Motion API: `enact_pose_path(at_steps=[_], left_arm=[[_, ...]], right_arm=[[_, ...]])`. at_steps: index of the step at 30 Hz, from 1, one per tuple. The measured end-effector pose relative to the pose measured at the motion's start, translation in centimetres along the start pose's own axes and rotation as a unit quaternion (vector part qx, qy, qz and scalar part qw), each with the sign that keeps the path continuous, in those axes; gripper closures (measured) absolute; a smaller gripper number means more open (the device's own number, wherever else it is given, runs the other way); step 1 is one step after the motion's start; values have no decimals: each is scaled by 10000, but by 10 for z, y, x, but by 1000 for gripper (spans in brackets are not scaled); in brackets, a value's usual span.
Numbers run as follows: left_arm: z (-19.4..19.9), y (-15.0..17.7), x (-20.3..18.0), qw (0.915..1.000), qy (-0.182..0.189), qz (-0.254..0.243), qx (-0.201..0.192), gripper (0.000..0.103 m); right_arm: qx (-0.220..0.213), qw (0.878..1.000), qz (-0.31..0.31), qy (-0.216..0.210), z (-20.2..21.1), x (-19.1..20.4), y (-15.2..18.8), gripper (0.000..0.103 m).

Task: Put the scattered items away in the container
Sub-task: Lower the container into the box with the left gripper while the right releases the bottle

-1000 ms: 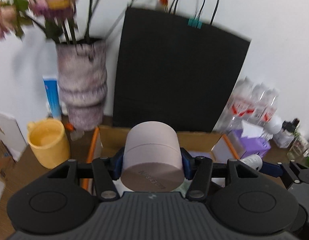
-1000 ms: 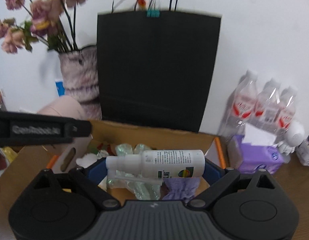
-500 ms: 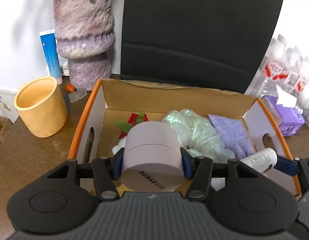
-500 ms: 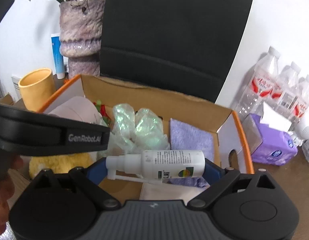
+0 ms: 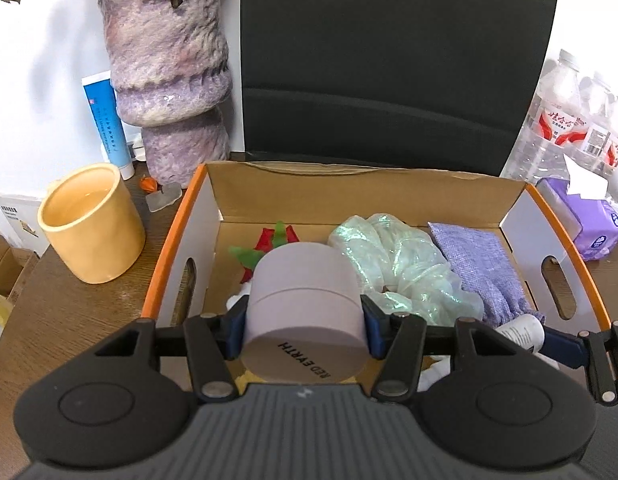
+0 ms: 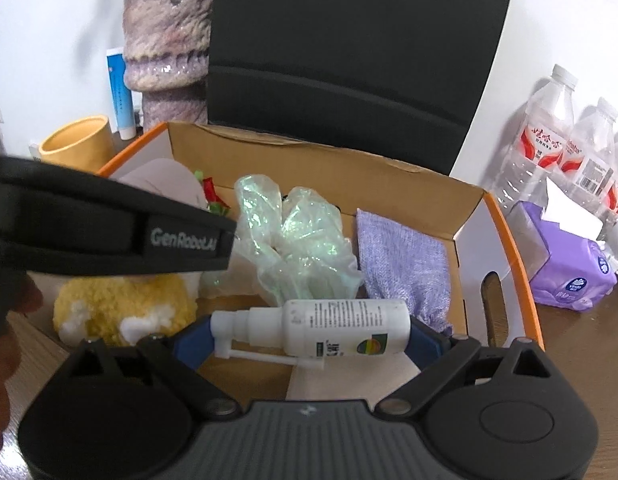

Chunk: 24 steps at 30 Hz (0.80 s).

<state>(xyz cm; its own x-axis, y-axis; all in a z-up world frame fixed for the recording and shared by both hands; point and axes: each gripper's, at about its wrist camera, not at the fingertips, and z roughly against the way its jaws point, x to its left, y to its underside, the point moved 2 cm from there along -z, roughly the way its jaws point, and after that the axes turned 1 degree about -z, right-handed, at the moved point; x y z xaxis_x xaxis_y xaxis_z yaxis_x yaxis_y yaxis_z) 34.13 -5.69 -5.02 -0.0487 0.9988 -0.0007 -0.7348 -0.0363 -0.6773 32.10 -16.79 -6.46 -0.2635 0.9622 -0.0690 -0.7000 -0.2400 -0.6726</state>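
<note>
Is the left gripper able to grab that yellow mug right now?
Probably not: the left gripper is already clamped on the pink round box over the cardboard box, while the yellow mug stands outside it.

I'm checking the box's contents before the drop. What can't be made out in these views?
- Left wrist: box floor under the round pink box, hidden by it and the left gripper.
- Right wrist: yellow fluffy item, partly covered by the left gripper's body.
- Right wrist: spray bottle label, too small.

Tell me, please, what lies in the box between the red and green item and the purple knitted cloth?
A crumpled, shiny greenish plastic bag lies between the red and green item and the purple cloth in the cardboard box. Both wrist views show it.
</note>
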Motion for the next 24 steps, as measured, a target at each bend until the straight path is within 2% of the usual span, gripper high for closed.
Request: enact_pose_path(at_steps=[4, 5, 6, 7, 10, 13, 18, 24], left_arm=[[-1, 0, 2, 9999, -9, 118, 11, 45], [-1, 0, 3, 9999, -9, 155, 24, 38], [0, 0, 4, 9998, -8, 215, 27, 33], [0, 0, 7, 9996, -3, 276, 2, 22], [5, -1, 12, 9990, 64, 420, -129, 16], [13, -3, 13, 9982, 61, 501, -308, 2], [30, -7, 13, 9967, 82, 560, -587, 0], [49, -8, 16, 9951, 117, 637, -742, 0]], right_arm=[[-1, 9998, -70, -160, 0, -4, 1, 4], [-7, 9998, -69, -193, 0, -4, 2, 0], [-18, 9997, -55, -219, 0, -4, 2, 0], [-30, 9997, -42, -245, 1, -4, 3, 0], [-89, 9994, -51, -331, 3, -4, 5, 0], [-191, 9989, -116, -404, 8, -3, 5, 0], [-512, 9973, -240, -473, 23, -3, 5, 0], [-728, 9960, -236, -454, 42, -4, 4, 0]])
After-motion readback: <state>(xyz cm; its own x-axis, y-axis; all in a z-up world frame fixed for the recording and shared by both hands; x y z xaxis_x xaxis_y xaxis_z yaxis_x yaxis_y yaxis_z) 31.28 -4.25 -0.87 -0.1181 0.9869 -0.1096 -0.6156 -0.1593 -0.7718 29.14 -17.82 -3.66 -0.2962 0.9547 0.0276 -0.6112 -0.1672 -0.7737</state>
